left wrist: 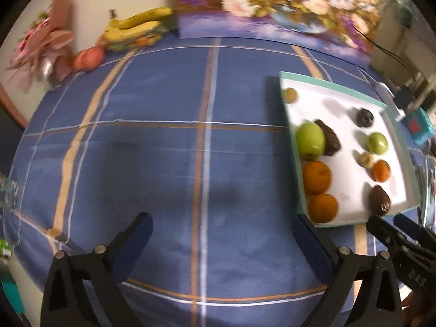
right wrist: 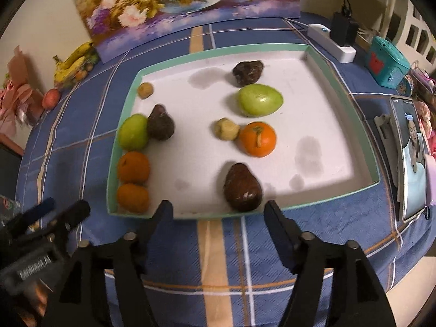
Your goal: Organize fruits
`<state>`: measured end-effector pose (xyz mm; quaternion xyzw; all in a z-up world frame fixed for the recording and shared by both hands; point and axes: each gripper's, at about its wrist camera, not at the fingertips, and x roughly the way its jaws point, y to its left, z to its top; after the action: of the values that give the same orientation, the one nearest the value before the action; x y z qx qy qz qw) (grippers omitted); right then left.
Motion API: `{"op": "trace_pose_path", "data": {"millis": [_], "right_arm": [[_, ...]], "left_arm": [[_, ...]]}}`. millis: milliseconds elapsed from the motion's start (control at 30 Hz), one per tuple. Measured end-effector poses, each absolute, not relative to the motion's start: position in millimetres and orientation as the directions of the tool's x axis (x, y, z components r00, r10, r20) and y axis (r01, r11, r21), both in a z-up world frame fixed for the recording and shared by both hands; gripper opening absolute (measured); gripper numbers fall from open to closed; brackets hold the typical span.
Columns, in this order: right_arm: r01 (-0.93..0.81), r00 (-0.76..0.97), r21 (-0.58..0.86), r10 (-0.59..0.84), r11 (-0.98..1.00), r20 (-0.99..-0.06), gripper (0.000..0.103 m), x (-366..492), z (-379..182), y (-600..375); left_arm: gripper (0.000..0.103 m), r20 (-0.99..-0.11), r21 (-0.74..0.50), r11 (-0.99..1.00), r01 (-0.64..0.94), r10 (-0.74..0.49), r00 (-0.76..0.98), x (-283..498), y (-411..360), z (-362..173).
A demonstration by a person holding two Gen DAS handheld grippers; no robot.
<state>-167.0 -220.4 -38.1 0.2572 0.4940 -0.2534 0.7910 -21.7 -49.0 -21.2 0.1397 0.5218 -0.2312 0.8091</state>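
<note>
The right gripper (right wrist: 218,215) stands spread with nothing between its fingers, just before the near rim of the tray (right wrist: 321,54). At 12 o'clock from it lies a dark brown fruit (right wrist: 242,188), farther on an orange (right wrist: 258,139) touching a small pale fruit (right wrist: 226,128), then a green fruit (right wrist: 259,99). At 10 o'clock, two oranges (right wrist: 133,182) sit along the left wall. The left gripper (left wrist: 221,241) is spread wide and empty above the blue checked counter (left wrist: 163,150); the tray is at 2 o'clock from it.

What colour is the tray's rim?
Mint green around a white floor on the tray; it shows best in the right wrist view.
</note>
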Motion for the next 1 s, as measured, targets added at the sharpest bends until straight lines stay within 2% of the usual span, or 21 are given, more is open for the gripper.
{"op": "trace_pose_path", "data": {"millis": [67, 133, 367, 667, 1000], "right_arm": [[0.648, 0.391, 0.159, -0.146, 0.744, -0.909, 0.083, -165, -39, -216], [0.64, 0.407, 0.161, -0.153, 0.751, -0.901, 0.088, -165, -36, -212], [0.615, 0.444, 0.147, -0.187, 0.775, -0.876, 0.088, -159, -26, -196], [0.605, 0.449, 0.112, -0.222, 0.788, -0.865, 0.088, -156, -19, -191], [0.609, 0.449, 0.112, -0.225, 0.785, -0.865, 0.088, -159, -18, -193]], "left_arm": [[0.103, -0.904, -0.03, 0.873, 0.487, -0.231, 0.359, -16, -37, -18], [0.103, -0.895, -0.034, 0.884, 0.466, -0.235, 0.379, -15, -31, -13], [0.103, -0.878, -0.022, 0.874, 0.485, -0.25, 0.409, -14, -20, -1], [0.103, -0.854, 0.128, 0.875, 0.467, -0.142, 0.5, -15, -19, 5], [0.103, -0.85, 0.205, 0.873, 0.443, -0.066, 0.523, -19, -22, 4]]}}
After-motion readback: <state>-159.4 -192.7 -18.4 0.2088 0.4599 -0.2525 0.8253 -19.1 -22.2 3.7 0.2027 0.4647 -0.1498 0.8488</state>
